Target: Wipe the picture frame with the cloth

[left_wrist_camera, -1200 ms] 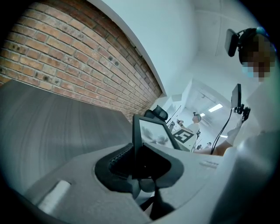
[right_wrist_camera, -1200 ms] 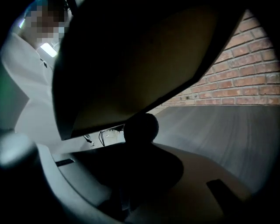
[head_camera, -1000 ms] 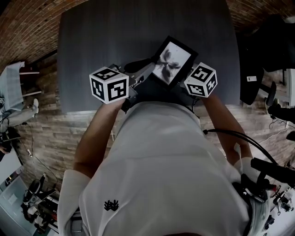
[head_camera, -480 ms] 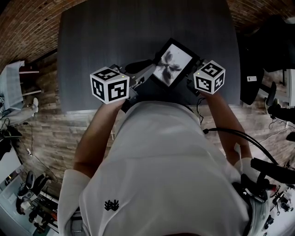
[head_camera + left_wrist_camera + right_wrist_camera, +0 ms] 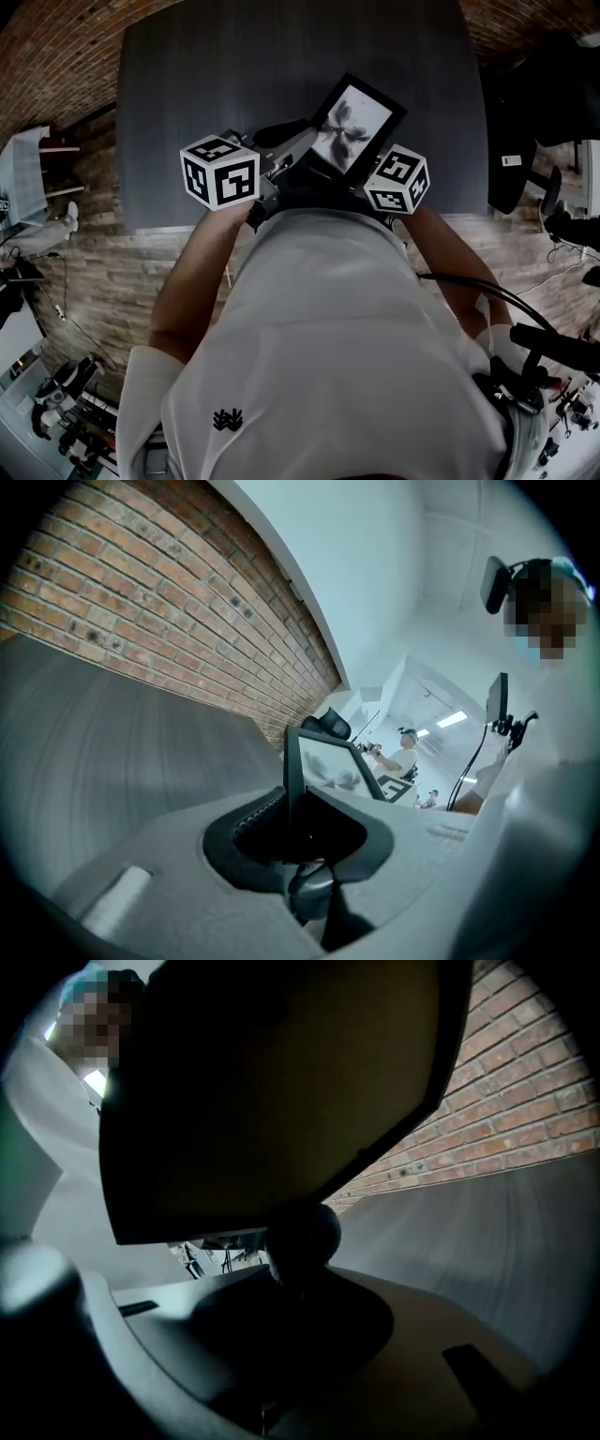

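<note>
**Ana:** Where was the picture frame [image 5: 354, 122] at that point?

**Ben:** Off the tabletop [image 5: 187, 94], held tilted over its near edge, right of the middle, with the glass facing up. The left gripper [image 5: 292, 810] had its jaws clamped on the frame's left edge. Its own view showed the edge standing right between them.

**Ana:** And the other one?

**Ben:** The right gripper [image 5: 298, 1241] was tucked under the frame's near right corner. Its jaws were closed on a dark rounded wad that I took for the cloth [image 5: 302, 1224], and the wad was pressed up against the frame's dark back.

**Ana:** So the wiping was under way?

**Ben:** I'd say so, on the back or the lower rim. The glass wasn't being touched. The next move called for a firm hold on the left while the cloth slid along the rim and then round onto the face.

**Ana:** Was anything in the way?

**Ben:** The left jaws covered a patch of the rim, so that part would need a fresh grip. The person's torso [image 5: 328, 309] was close behind, and a cable [image 5: 469, 276] hung by the right arm. A brick wall [image 5: 525, 1101] ran beyond the far edge, well apart.
</note>
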Demonstrator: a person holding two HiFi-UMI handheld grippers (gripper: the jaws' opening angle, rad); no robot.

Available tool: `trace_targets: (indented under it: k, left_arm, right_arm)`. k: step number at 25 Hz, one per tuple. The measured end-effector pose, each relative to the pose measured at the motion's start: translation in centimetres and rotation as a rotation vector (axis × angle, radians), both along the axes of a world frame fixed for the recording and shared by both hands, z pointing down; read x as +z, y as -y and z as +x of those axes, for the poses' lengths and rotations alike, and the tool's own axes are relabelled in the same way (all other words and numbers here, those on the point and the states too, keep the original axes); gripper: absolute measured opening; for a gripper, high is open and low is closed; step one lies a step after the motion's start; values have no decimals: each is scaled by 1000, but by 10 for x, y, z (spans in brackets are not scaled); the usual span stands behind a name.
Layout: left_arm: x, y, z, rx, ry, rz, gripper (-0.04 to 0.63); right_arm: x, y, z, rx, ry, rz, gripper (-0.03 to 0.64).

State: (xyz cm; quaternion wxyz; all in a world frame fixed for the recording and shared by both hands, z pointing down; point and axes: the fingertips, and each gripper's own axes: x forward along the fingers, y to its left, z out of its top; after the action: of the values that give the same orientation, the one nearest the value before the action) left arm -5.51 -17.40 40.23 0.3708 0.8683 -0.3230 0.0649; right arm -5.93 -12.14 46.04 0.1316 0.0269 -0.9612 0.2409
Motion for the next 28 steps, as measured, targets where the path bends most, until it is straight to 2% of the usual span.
trace_targets:
  k: [7,18,28]
  left_arm:
    - [-1,-14,1,22,-9,-18,77]
    - [3,-23,-2,59,-6,-25,77]
    - [16,-22,-14,26,26,-43,77]
  right_arm:
    - [-8,35,20,136,60,-27,104]
    - [-21,105,61,323,69,-1,104]
    - [-28,101,88,339,39,70,104]
